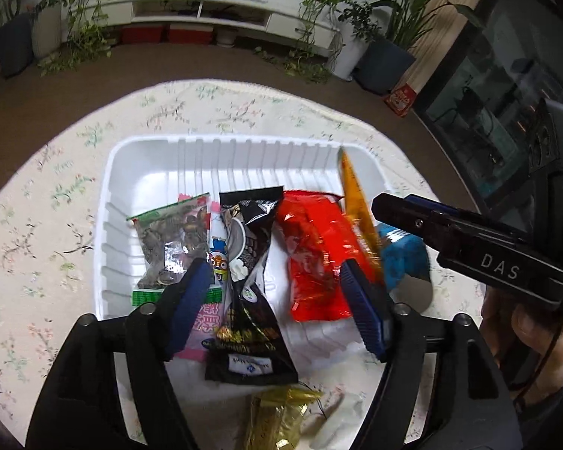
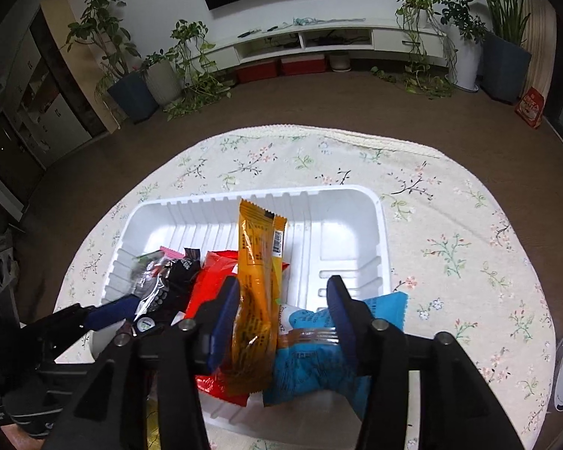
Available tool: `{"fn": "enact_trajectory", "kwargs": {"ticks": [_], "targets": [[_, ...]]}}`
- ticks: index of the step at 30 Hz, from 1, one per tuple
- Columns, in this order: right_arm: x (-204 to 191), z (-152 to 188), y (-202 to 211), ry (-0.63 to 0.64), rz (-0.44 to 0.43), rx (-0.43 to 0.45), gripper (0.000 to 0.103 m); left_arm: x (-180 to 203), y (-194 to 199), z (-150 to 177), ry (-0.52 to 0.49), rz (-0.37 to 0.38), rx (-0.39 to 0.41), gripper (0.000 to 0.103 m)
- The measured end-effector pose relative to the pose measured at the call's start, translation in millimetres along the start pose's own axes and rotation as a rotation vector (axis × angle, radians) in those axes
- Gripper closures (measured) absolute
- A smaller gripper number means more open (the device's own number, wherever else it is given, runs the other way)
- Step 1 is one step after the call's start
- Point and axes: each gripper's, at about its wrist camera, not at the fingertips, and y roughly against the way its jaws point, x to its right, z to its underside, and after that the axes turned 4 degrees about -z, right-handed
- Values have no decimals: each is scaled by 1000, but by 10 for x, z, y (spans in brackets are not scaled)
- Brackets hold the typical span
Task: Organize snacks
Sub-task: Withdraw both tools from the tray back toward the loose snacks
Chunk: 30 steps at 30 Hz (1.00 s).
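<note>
A white ribbed tray on the floral tablecloth holds several snack packets: a green-edged nut packet, a pink packet, a black packet and a red packet. My left gripper is open over the tray, its jaws either side of the black and red packets. My right gripper is open at the tray's right side; an orange packet stands tilted between its fingers, against the left one, and a blue packet lies across the near rim.
A gold packet lies on the cloth just in front of the tray. The round table's edge drops to brown carpet. Potted plants and a low white TV shelf stand far behind. The tray's right half is bare.
</note>
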Motion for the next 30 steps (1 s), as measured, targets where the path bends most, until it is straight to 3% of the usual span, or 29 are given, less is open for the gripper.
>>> {"fn": "enact_trajectory", "kwargs": {"ticks": [2, 4, 10, 17, 20, 22, 26, 30], "targets": [[13, 10, 111, -14, -15, 16, 43, 24, 146, 30, -8, 2, 12, 20], [15, 17, 240, -20, -28, 36, 35, 43, 337, 78, -18, 1, 38, 0], [92, 161, 1037, -49, -146, 220, 6, 40, 980, 382, -47, -23, 135, 0], [113, 629, 1771, -68, -240, 320, 1, -7, 1683, 1080, -88, -55, 238, 0], [63, 943, 1997, -35, -243, 348, 1, -11, 1838, 1512, -85, -78, 178, 0], [41, 1257, 2120, -27, -247, 362, 1, -50, 1876, 1760, -52, -54, 150, 0], [28, 1932, 2212, -91, -289, 343, 1, -175, 1867, 2326, 52, 1, 79, 0], [2, 2455, 2181, -158, -329, 313, 1, -108, 1800, 2755, 47, -1, 8, 1]]}}
